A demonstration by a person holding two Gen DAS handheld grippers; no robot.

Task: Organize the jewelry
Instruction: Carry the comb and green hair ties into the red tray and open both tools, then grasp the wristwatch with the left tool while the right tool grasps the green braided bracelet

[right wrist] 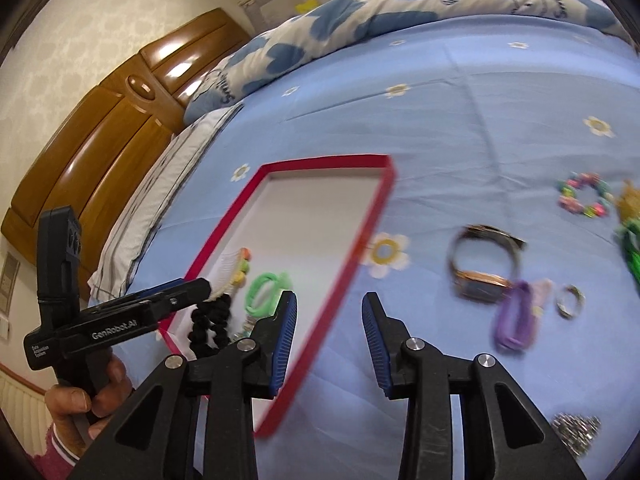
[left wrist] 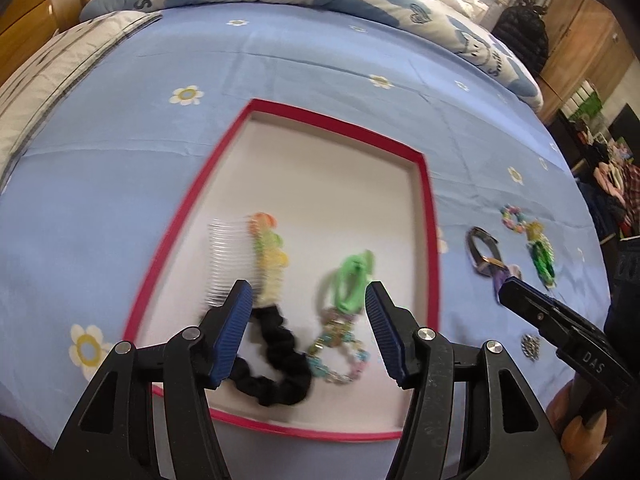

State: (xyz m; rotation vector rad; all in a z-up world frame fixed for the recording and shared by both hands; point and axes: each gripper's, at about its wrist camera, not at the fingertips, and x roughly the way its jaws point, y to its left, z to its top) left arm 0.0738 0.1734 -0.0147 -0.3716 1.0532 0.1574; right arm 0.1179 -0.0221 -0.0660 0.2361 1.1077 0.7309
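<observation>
While my left gripper (left wrist: 308,292) hangs over the red tray (left wrist: 431,216) on the bed (left wrist: 320,64), its jaws stand wide with nothing between them. My right gripper (right wrist: 329,306) has narrower, empty jaws over the sheet just beside the tray. Comb (left wrist: 224,260), black scrunchie (left wrist: 280,364), green tie (left wrist: 352,280) and bead bracelet (left wrist: 340,356) lie inside; watch (right wrist: 484,264), purple clip (right wrist: 516,316) and ring (right wrist: 570,300) lie outside.
</observation>
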